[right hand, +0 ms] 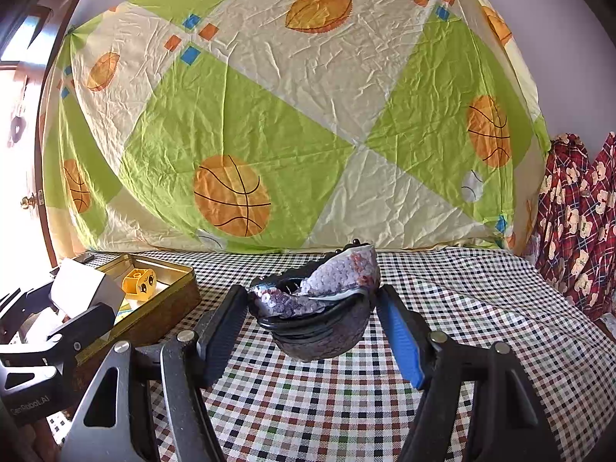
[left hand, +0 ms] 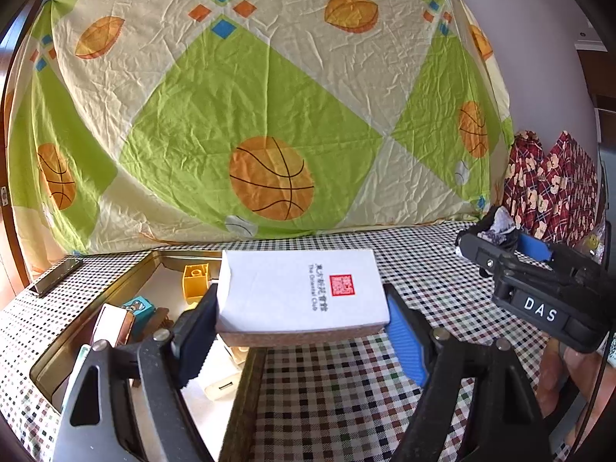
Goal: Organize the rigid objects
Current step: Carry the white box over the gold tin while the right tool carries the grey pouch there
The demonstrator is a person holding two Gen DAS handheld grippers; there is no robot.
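Left wrist view: left gripper clamps a flat white box above the metal tin. Right gripper squeezes a sequined pouch, lifted off the checkered tablecloth.

**Clearance and Obstructions**

The tin at the left is crowded: a yellow block toward its back, a teal block and a charger nearer the front, leaving little bare floor. The white box, held by the left gripper, hangs over the tin's right wall and blocks entry from that side. The checked cloth lies open to the right of the tin (only the right gripper with its sequined bundle occupies it). A hung sheet closes the rear.
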